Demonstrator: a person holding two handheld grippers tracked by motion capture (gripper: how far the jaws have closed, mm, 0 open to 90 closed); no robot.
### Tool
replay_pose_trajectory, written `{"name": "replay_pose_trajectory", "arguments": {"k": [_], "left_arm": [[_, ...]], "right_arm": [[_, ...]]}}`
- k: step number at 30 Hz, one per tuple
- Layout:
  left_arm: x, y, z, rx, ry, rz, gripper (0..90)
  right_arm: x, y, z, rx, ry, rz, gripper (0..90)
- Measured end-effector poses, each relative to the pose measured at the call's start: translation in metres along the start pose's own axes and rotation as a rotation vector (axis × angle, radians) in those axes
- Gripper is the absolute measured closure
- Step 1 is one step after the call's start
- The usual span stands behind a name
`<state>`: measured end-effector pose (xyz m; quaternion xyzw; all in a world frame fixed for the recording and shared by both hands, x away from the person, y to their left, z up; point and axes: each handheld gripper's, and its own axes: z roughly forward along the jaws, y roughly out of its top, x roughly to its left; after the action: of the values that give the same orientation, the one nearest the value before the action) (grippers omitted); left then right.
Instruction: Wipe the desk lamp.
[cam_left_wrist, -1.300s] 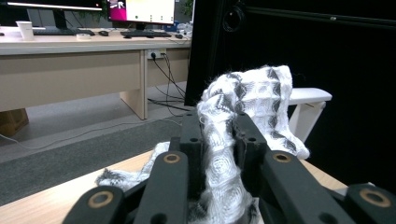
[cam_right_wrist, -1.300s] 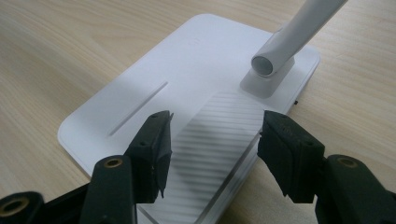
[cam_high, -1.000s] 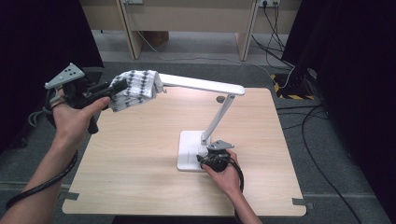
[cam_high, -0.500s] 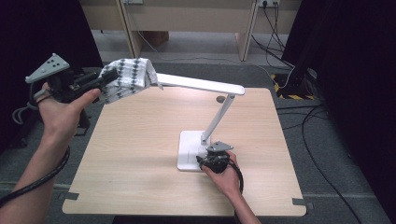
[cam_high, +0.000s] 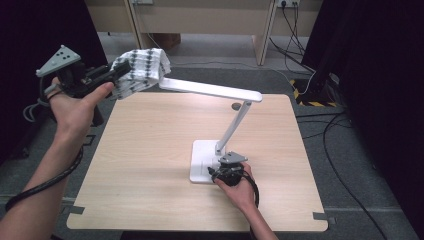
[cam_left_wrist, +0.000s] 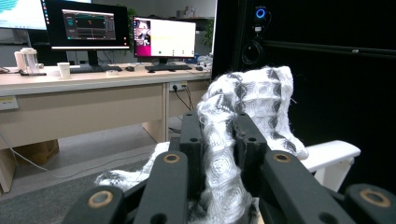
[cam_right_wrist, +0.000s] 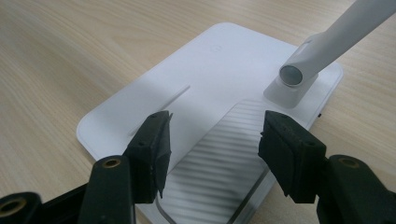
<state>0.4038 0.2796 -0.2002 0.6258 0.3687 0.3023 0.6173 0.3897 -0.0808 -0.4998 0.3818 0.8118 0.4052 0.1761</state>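
A white desk lamp (cam_high: 220, 92) stands on the wooden table (cam_high: 150, 150), its long head reaching left past the far edge. A white cloth with a dark pattern (cam_high: 140, 70) hangs over the tip of the lamp head. My left gripper (cam_high: 112, 75) is shut on that cloth, held up at the table's far left corner; the cloth (cam_left_wrist: 233, 126) bunches between my jaws. My right gripper (cam_right_wrist: 215, 140) is open and rests just above the lamp's flat white base (cam_right_wrist: 205, 88), near the foot of the lamp arm (cam_right_wrist: 322, 46). In the high view it (cam_high: 222, 172) sits at the base's front edge.
A brown round mark (cam_high: 235, 106) lies near the table's far edge. Cables (cam_high: 310, 75) trail on the grey floor at the right. A desk with monitors (cam_left_wrist: 93, 28) stands behind the cloth in the left gripper view.
My left hand has moved left and slightly up with the cloth, drawing it along the lamp head toward the tip. The right gripper has stayed at the lamp base.
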Motion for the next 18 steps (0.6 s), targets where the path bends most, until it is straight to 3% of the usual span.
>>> {"name": "replay_pose_trajectory", "arguments": {"k": [18], "left_arm": [[-0.015,-0.003,0.029,0.025,-0.018,-0.017,76.5]], "right_arm": [[0.002,-0.002,0.003,-0.004,0.009,-0.023,43.0]]}}
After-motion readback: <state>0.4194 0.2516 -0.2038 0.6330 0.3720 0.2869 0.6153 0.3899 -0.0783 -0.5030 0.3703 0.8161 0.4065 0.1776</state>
